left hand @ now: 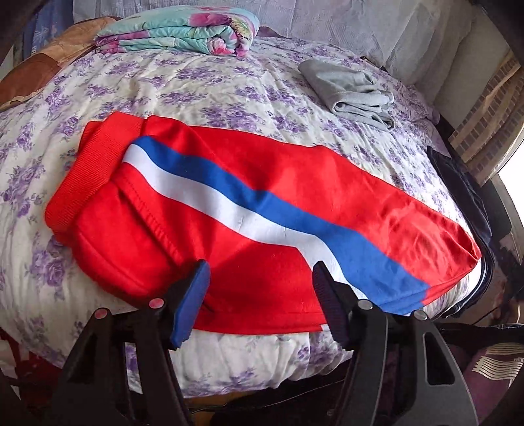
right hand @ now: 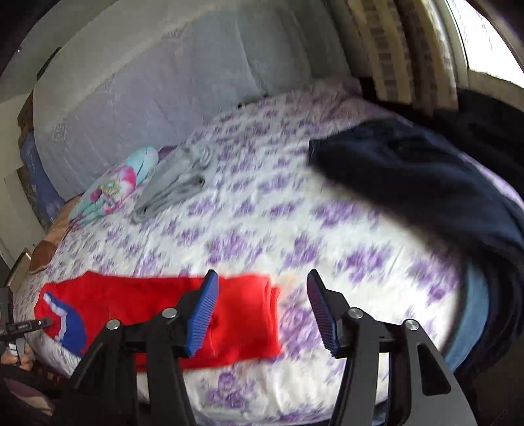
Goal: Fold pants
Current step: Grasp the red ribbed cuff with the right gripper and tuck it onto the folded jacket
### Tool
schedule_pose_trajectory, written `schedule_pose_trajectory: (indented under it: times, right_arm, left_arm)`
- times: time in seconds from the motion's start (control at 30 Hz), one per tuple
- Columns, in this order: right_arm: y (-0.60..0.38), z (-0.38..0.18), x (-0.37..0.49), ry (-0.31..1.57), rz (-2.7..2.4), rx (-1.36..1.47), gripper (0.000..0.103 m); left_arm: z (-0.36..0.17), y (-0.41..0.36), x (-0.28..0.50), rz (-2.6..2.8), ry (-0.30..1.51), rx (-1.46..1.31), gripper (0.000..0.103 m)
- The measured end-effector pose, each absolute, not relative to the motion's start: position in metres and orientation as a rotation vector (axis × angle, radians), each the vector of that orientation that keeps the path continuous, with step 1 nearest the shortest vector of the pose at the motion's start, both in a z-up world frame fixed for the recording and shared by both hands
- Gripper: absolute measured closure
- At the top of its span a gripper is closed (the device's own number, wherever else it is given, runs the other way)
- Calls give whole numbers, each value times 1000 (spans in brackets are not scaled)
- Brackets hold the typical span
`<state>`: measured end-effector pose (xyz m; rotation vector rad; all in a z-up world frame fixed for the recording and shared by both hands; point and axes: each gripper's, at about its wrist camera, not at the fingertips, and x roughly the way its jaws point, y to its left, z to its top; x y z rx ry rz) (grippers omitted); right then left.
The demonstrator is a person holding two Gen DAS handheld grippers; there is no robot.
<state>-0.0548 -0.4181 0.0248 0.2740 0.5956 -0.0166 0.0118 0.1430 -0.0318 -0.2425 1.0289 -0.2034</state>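
Red pants [left hand: 229, 209] with a white and blue side stripe lie folded flat across the bed, ribbed cuffs at the left. My left gripper [left hand: 262, 272] is open and empty, hovering just above the near edge of the pants. In the blurred right wrist view the red pants [right hand: 242, 314] lie at the lower left. My right gripper [right hand: 262, 288] is open and empty, over the right end of the pants and the bedspread beside them. The tip of the left gripper [right hand: 29, 324] shows at the far left edge.
The bed has a purple-flowered bedspread [left hand: 229, 91]. A folded floral quilt [left hand: 183, 29] lies at the back, a grey folded garment [left hand: 353, 91] at back right. Dark navy clothes [right hand: 425, 183] lie at the right side. A padded headboard [right hand: 163, 82] stands behind.
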Motion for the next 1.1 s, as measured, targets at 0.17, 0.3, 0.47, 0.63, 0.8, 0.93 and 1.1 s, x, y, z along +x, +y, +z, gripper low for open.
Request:
schedule_pose_trajectory:
  times: [0.17, 0.3, 0.47, 0.63, 0.8, 0.93, 1.1]
  right_arm:
    - [-376, 63, 13, 669, 286, 321, 39]
    - [-260, 51, 93, 843, 648, 331, 32]
    - [-125, -8, 186, 1152, 840, 286, 32]
    - [-64, -52, 213, 1355, 937, 269, 32]
    - [-42, -46, 204, 1373, 1011, 146, 31]
    - [-47, -32, 212, 1310, 961, 89, 31]
    - [-37, -56, 221, 1425, 1006, 37, 30]
  left_arm:
    - [-6, 137, 7, -207, 985, -236, 27]
    - [14, 112, 15, -252, 861, -212, 10]
    - [-42, 116, 36, -136, 1006, -223, 13]
    - [-41, 126, 4, -113, 953, -191, 12]
    - [-43, 150, 5, -147, 962, -317, 12]
    - [-42, 147, 10, -149, 972, -314, 11]
    - [-43, 145, 12, -137, 971, -309, 9]
